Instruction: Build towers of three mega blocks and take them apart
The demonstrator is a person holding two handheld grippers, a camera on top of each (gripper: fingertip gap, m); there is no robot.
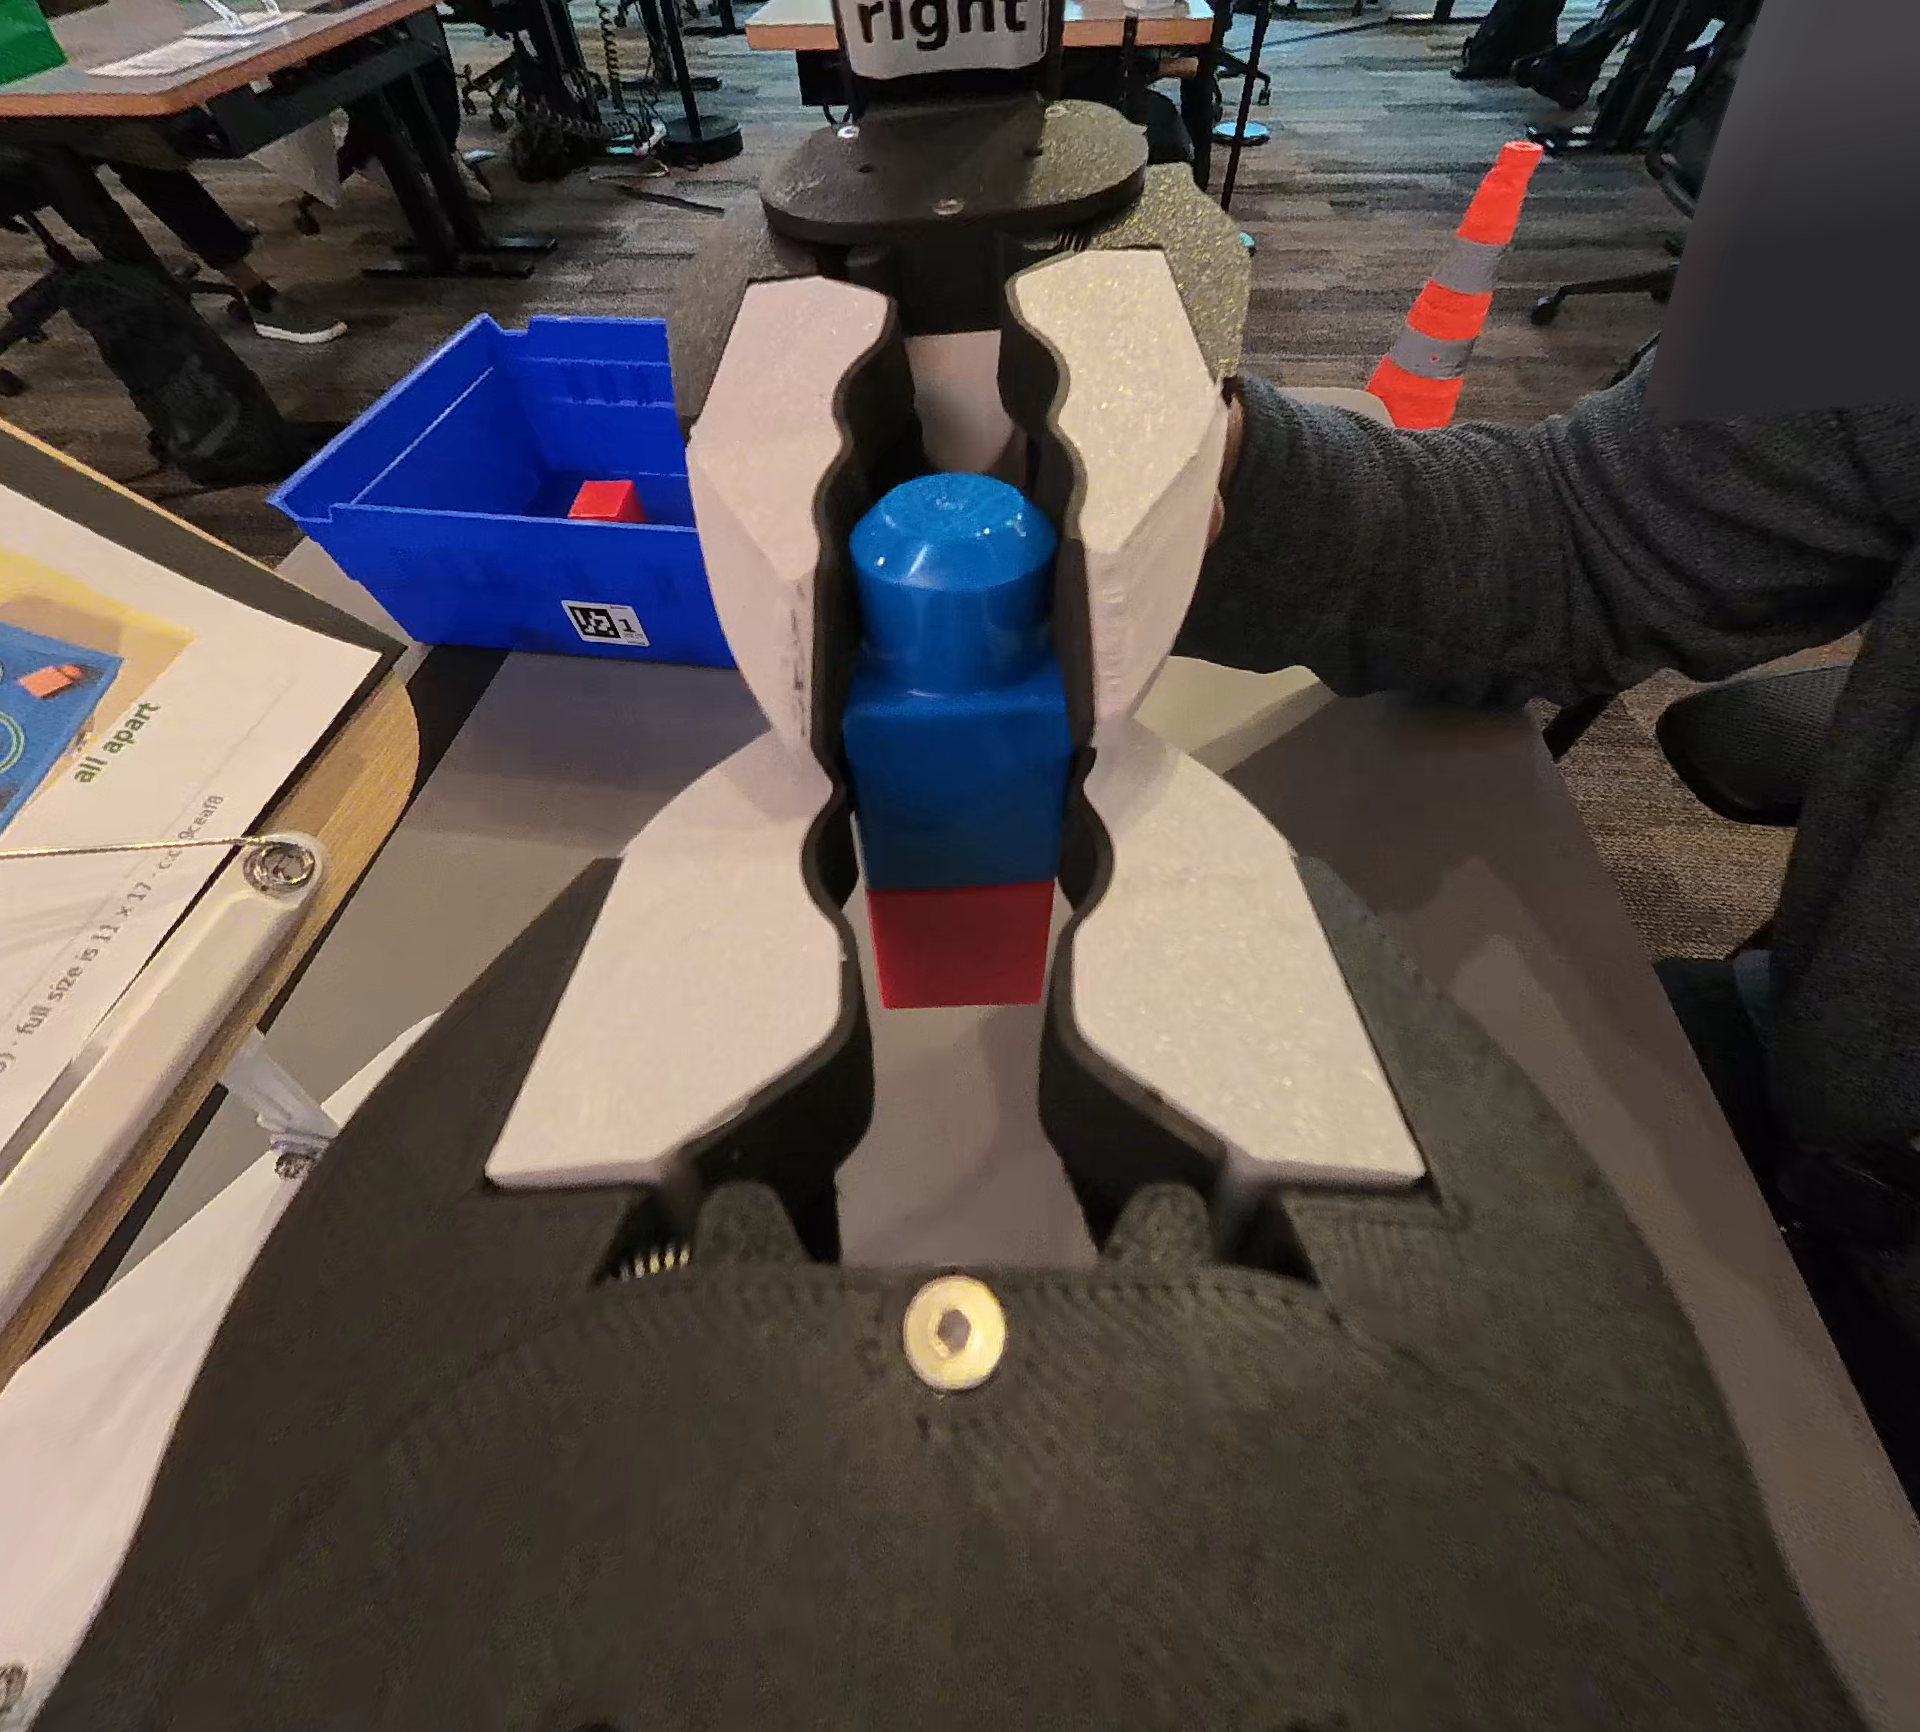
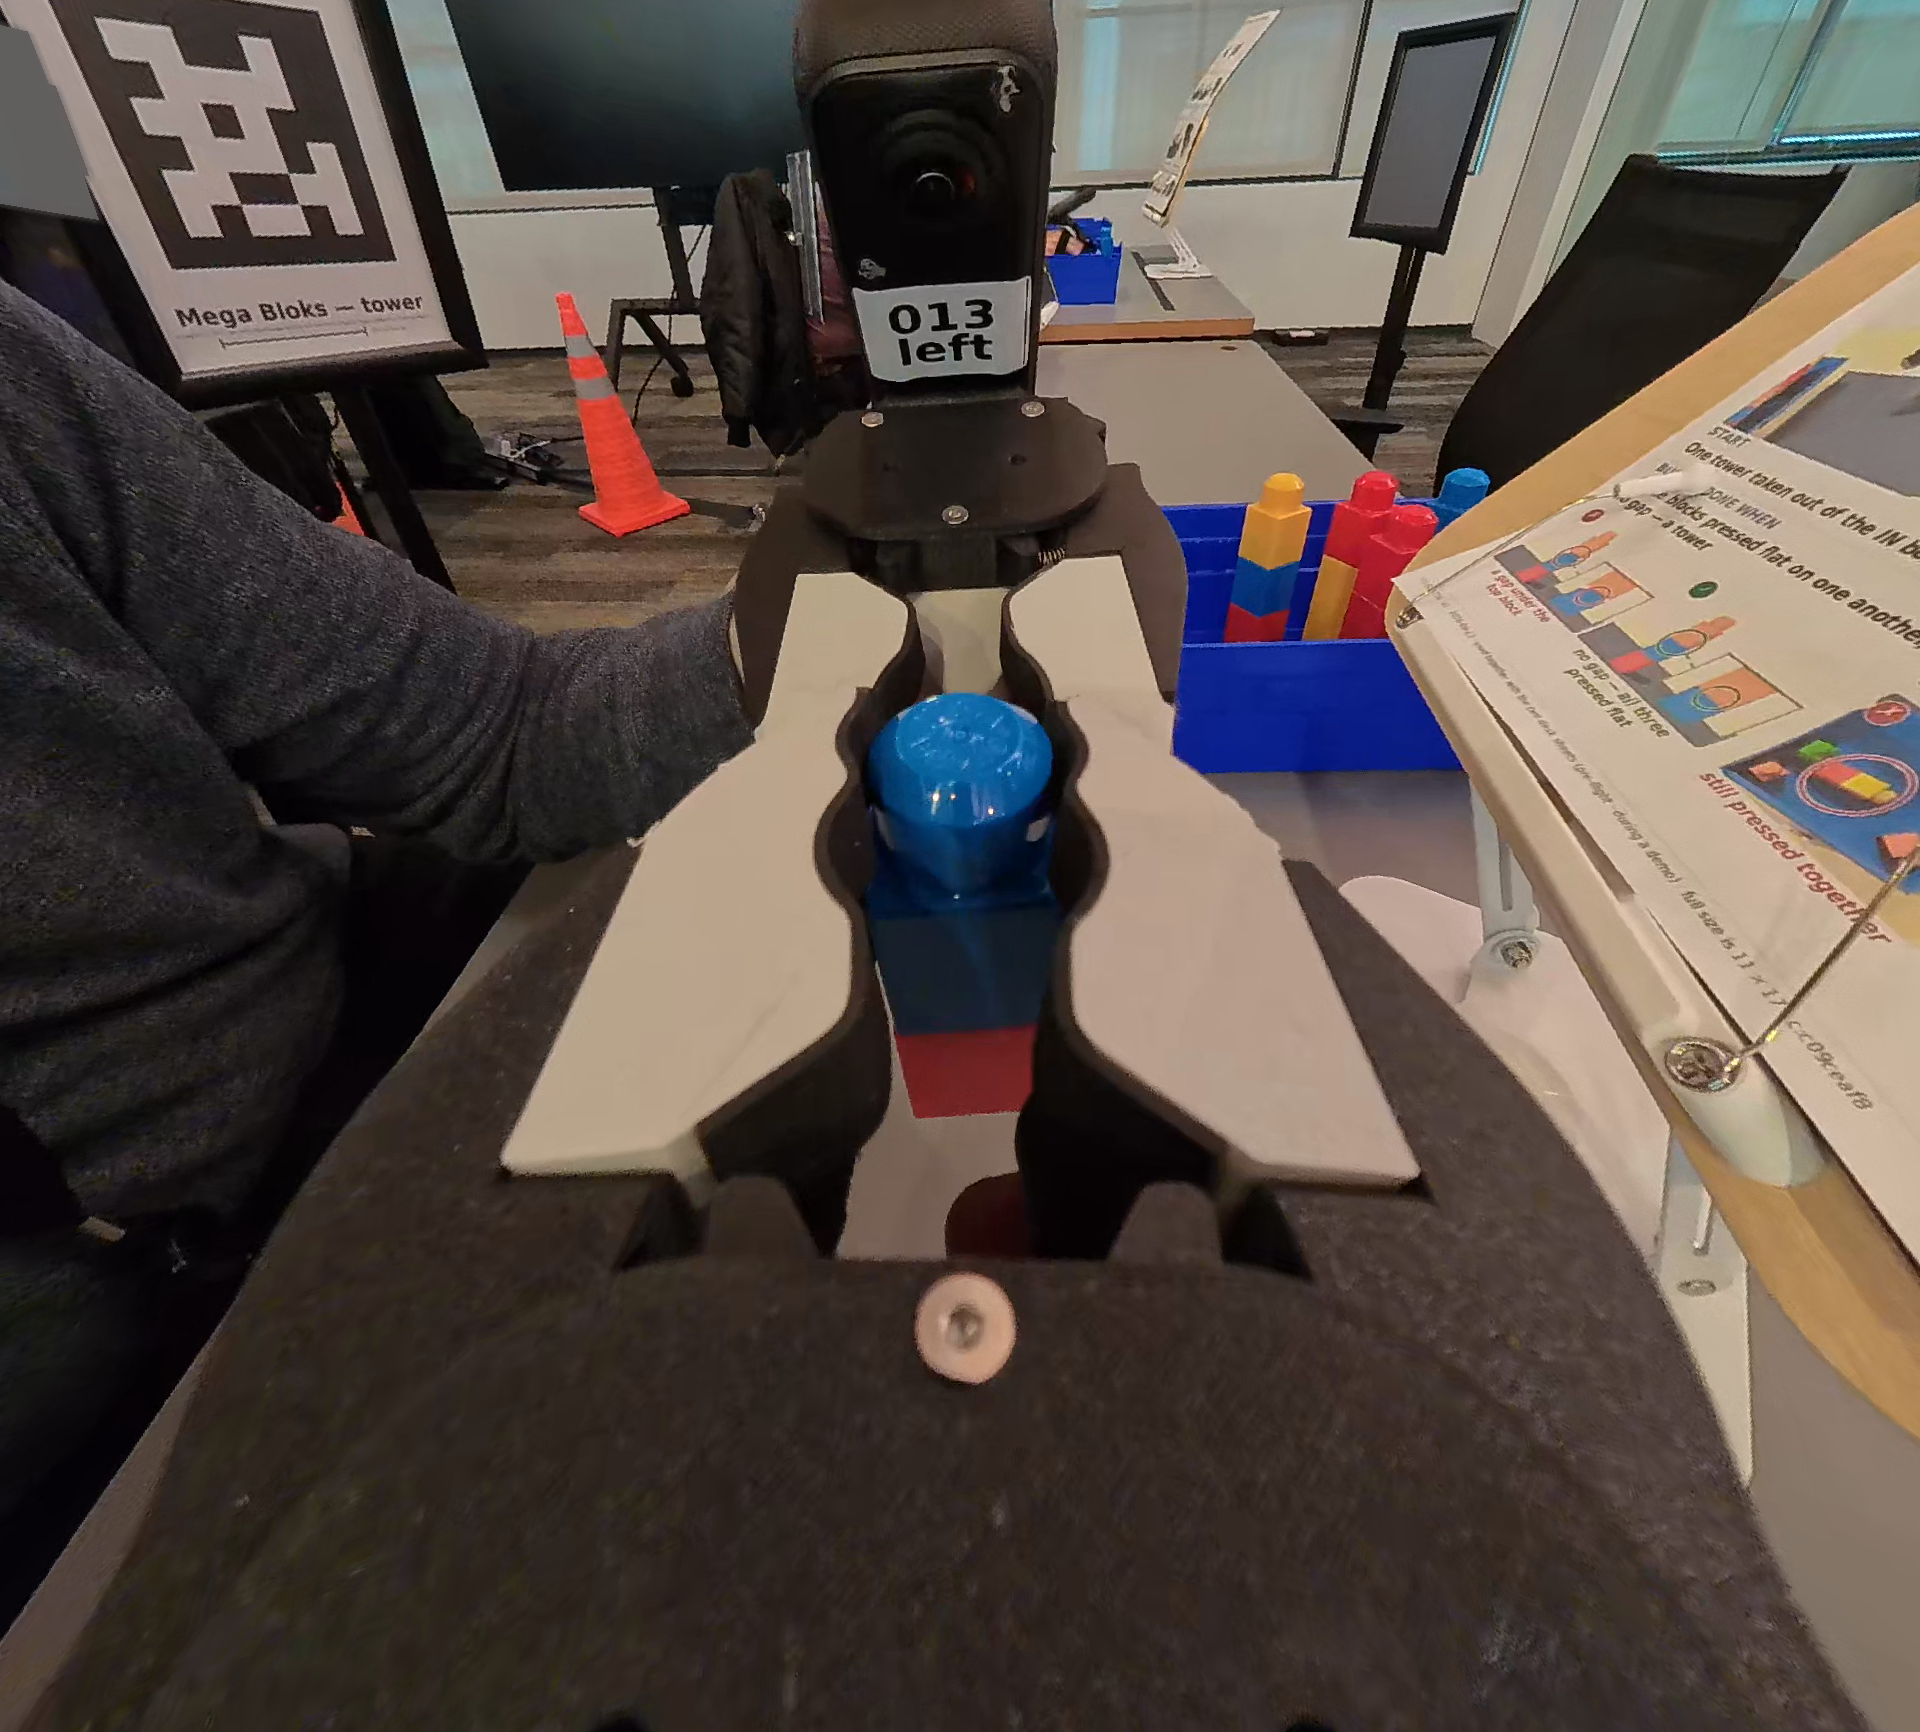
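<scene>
The left gripper (image 1: 961, 809) has its jaws closed narrowly on a small tower, seemingly around the lower blue block (image 1: 956, 794) and the red block (image 1: 958, 944) beneath it. From the opposite side, the right gripper (image 2: 961, 809) has its jaws pinched about the upper blue block (image 2: 956, 773) with its round stud, so the tower sits between both pairs of jaws above the counter (image 1: 644, 747). If the two pull off-axis, the joint may bind, or a block may twist out of one grip and drop. To the right of the right jaws, a blue bin (image 2: 1309, 706) holds built towers; a sudden release could swing a gripper into it.
</scene>
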